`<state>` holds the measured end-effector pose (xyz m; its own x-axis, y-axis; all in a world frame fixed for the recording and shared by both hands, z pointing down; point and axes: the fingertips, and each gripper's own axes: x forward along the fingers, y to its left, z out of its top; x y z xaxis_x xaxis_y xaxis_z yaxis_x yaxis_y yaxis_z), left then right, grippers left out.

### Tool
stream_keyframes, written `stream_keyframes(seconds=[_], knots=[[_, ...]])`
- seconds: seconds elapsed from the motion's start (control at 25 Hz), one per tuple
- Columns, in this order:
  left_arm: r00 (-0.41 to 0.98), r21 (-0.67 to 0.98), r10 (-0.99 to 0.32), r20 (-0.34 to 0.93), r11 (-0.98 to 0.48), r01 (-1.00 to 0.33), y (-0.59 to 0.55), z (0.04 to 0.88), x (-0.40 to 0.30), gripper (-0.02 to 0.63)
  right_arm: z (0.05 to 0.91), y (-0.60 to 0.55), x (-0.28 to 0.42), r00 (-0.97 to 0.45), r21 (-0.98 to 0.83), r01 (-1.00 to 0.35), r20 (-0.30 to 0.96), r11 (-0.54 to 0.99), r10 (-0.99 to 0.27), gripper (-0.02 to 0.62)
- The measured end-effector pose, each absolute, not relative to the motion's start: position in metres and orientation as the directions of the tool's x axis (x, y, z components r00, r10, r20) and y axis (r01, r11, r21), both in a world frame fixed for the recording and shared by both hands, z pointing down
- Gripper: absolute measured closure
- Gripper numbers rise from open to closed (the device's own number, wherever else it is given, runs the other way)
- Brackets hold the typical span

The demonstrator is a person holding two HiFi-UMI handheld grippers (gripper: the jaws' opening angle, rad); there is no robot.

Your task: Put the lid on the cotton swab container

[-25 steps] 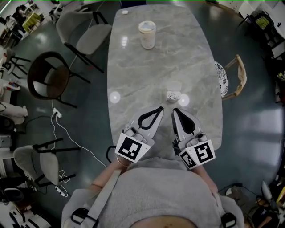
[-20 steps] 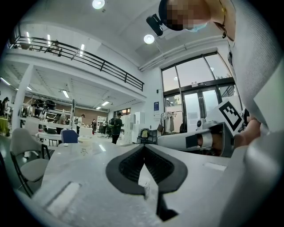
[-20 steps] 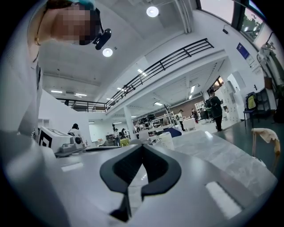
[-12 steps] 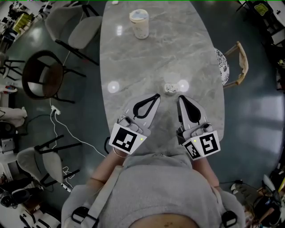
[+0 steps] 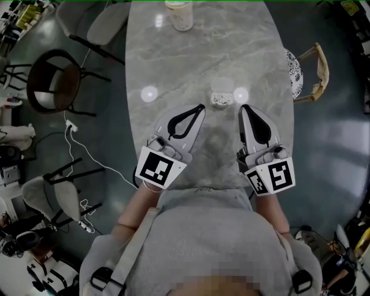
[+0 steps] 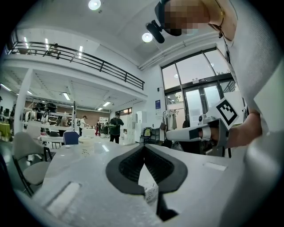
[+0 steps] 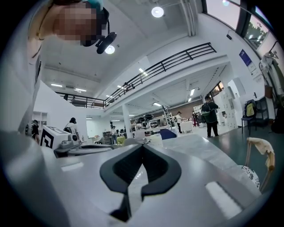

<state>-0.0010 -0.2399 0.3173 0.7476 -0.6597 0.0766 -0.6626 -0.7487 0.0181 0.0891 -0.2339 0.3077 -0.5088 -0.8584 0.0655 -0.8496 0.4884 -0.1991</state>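
Plainly the job is not yet begun: the container (image 5: pixel 220 100) stands open-topped on the table (image 5: pixel 173 58), a short way in from the near edge, with white swab ends showing inside it. Just beyond it lies a faint, clear round shape that I take to be the lid (image 5: pixel 222 86); whether it touches the container or only sits beside it I cannot tell. Nothing rests on the container's mouth, so the one step the task asks for is all left to do: the lid has to be picked up, carried over the mouth and set or pressed down. The left gripper (image 5: pixel 200 107) points at the container from the near left, its tip near but apart from it. Its jaws are closed tip to tip with nothing gripped between them. The right gripper (image 5: pixel 243 107) lies just to the container's right, also apart from it, jaws likewise pressed together and empty. Neither tool is in contact with lid or container, and by my judgement one of them must first open its jaws before it can take the lid. Farther off, a jar (image 5: pixel 179 14) stands at the far end of the table and plays no part.
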Motion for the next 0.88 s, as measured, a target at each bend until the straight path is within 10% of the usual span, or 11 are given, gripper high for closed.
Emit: stream_keyframes(seconds=[0.4, 0.88], knots=[[0.732, 0.026, -0.670, 0.122, -0.735, -0.677, -0.251, 0.336, 0.004, 0.607, 0.314, -0.237, 0.097, -0.546, -0.214, -0.826, 0.078, 0.521, -0.834, 0.595], [0.775, 0.040, -0.603, 0.192, -0.784, -0.620, -0.250, 0.368, 0.017, 0.388, 0.325, -0.245, 0.103, -0.563, -0.232, -0.814, 0.094, 0.532, -0.821, 0.595]])
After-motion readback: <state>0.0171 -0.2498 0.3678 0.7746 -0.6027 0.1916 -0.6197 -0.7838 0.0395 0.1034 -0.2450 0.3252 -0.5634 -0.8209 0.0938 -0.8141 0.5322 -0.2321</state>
